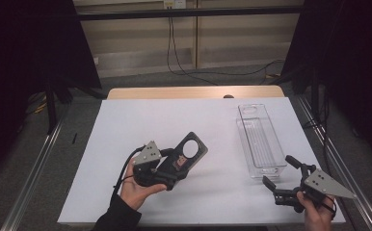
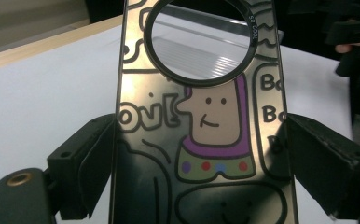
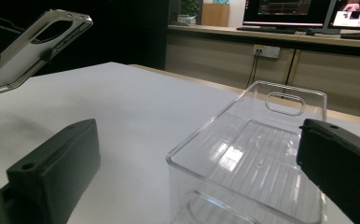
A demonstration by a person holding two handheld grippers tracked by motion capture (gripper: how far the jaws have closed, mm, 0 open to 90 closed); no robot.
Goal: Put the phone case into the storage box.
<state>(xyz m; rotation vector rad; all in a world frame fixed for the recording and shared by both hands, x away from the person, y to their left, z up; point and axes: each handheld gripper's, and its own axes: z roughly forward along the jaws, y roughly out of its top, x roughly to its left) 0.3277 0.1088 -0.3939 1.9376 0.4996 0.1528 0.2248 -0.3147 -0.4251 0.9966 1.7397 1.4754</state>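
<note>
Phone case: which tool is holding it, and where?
The left tool grips the phone case by its two long sides, below the round hole.

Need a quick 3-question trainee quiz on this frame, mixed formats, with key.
1. True or false: the left gripper is shut on the phone case.
2. Which container stands ahead of the right gripper? A) cardboard box B) clear plastic bin C) metal bowl
3. Fill in: the right gripper's jaws are ____ with nothing between them.

Key: 1 true; 2 B; 3 open.
</note>
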